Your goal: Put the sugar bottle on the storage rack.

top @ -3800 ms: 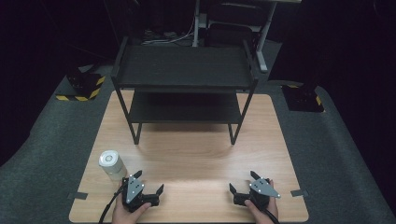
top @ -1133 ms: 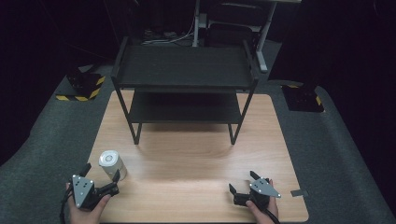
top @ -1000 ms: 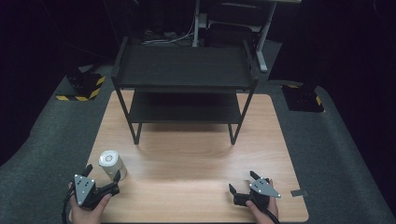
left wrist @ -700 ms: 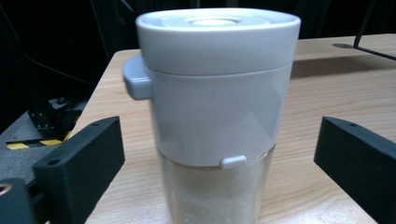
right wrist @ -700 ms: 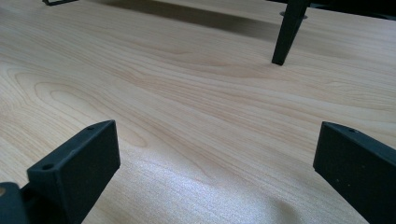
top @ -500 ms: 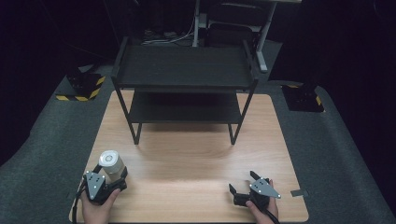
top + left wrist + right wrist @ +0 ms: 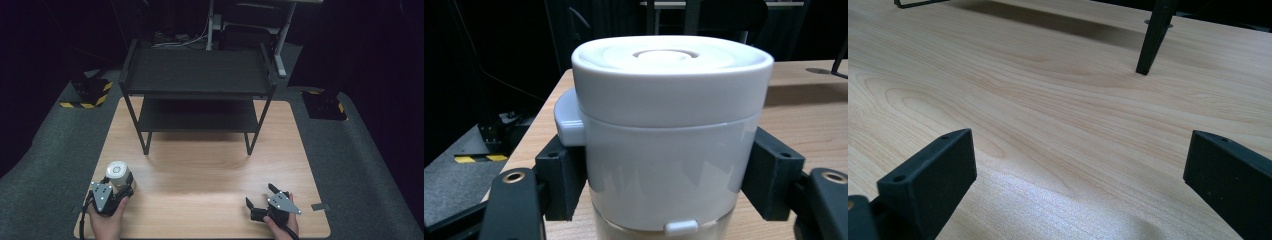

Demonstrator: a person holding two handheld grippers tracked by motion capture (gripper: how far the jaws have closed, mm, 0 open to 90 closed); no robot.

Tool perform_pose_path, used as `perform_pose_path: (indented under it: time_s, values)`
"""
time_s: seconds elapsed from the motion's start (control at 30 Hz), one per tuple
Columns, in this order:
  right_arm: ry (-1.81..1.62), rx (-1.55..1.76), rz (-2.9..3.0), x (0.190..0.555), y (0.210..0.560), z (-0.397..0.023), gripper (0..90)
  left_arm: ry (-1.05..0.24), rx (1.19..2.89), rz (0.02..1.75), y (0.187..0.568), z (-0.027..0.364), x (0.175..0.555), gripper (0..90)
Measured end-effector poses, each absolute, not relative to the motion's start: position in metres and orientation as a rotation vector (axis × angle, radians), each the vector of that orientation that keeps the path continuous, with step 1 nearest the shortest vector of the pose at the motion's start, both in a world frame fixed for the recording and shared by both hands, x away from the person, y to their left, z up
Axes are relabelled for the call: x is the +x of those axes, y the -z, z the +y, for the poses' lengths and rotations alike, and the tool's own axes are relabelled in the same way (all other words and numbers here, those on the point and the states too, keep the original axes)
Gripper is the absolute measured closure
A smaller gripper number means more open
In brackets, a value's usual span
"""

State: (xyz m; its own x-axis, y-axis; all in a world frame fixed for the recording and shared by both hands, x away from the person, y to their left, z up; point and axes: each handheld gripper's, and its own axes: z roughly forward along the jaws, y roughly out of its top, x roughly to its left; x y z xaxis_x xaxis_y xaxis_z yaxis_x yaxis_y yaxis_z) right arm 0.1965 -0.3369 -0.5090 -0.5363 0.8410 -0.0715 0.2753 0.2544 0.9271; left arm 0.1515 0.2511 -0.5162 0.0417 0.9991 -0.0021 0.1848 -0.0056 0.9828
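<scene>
Your left gripper (image 7: 116, 192) has just closed its fingers (image 7: 561, 180) on the white canister (image 7: 671, 135), upright near the bench's (image 7: 210, 170) front-left corner, gripped mid-body for stability. Right gripper (image 7: 264, 197) rests wide, unloaded.

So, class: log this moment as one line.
left tool: shut on white jar | right tool: open, on table | shelf rack: bare

A black two-tier shelf rack (image 7: 197, 95) stands at the wooden table's (image 7: 210, 175) far end.
</scene>
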Motion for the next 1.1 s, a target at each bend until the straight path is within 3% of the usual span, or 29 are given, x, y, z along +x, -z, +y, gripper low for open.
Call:
perform_pose_path:
  time_s: [0.67, 1.1]
  values:
    - [-1.266, 1.006, 1.962, 0.197, 0.508, -0.337, 0.1, -1.029, 1.409, 1.27, 0.511, 0.256, 0.148, 30.5]
    - [-1.274, 1.007, 1.961, 0.198, 0.509, -0.337, 0.1, -0.989, 1.447, 1.205, 0.491, 0.236, 0.153, 30.5]
